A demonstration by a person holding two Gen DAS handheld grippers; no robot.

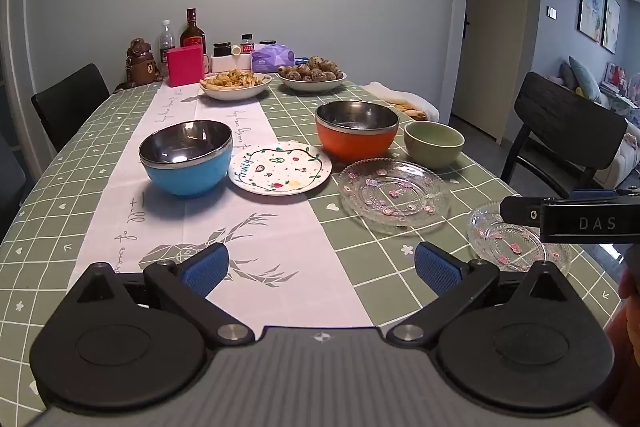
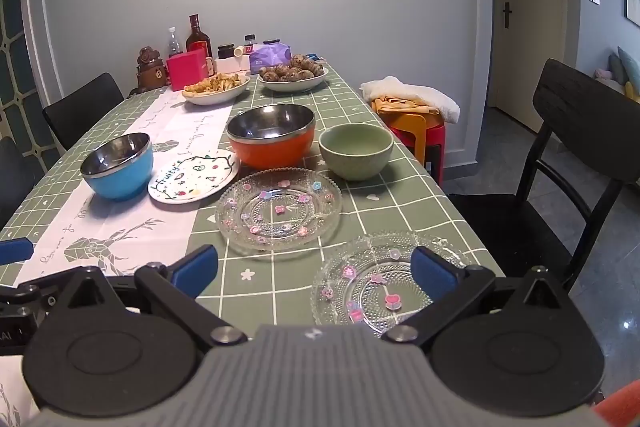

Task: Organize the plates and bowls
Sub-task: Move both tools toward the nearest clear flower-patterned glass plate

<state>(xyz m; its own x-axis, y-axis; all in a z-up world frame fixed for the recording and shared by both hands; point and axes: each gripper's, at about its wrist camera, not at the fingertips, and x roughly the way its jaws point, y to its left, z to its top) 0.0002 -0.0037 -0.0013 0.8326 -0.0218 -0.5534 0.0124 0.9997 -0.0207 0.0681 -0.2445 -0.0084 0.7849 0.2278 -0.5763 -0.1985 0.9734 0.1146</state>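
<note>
Right wrist view: nothing stacked yet. Right tongs (image 2: 314, 273) wide, empty, over near clear glass plate (image 2: 372, 283); second glass plate (image 2: 279, 213), blue (image 2: 119, 167), orange (image 2: 271, 137), green bowls (image 2: 356, 149) ahead. Left tongs (image 1: 320, 265) wide, empty.

Soft, even indoor light; faint shadows beneath the bowls, steel interiors glinting, strong fisheye curvature and dark vignetted corners.
</note>
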